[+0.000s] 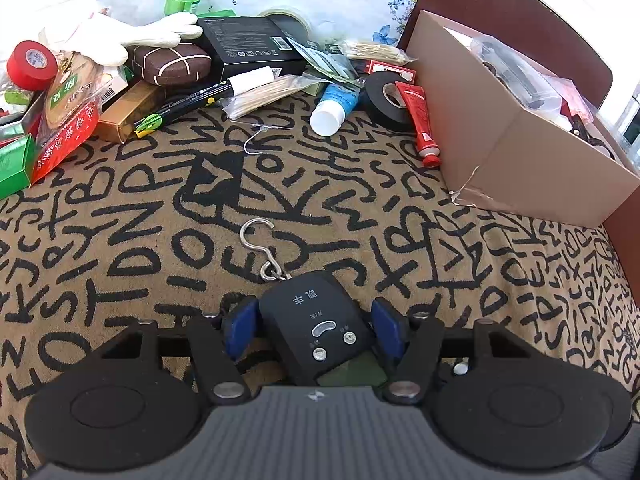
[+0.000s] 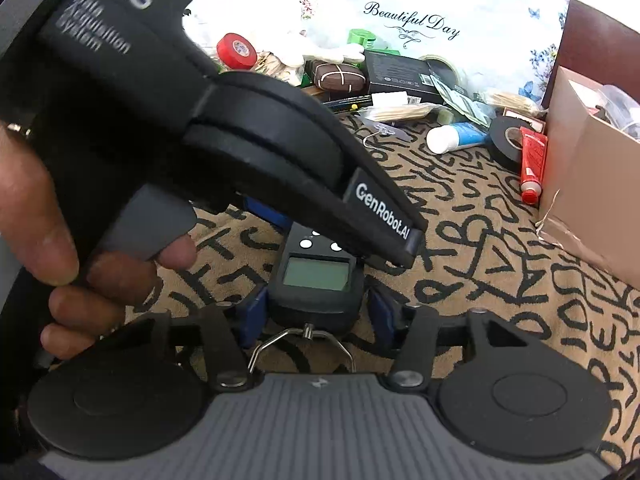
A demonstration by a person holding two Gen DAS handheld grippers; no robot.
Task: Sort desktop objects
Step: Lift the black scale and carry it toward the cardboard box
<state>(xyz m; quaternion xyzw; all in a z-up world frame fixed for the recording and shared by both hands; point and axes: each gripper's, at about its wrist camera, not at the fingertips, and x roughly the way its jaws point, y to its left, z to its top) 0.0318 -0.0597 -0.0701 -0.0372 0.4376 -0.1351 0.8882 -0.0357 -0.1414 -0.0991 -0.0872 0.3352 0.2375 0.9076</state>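
A black digital hanging scale with a steel S-hook lies on the patterned cloth. My left gripper has its blue pads on both sides of the scale's button end, touching or nearly touching it. My right gripper straddles the scale's display end, with small gaps to its blue pads. The left gripper's black body crosses the right wrist view above the scale.
An open cardboard box with bagged items stands at the right. A pile lies at the back: red tape roll, black tape roll, red tube, blue tube, black box, toothpick packs, green boxes.
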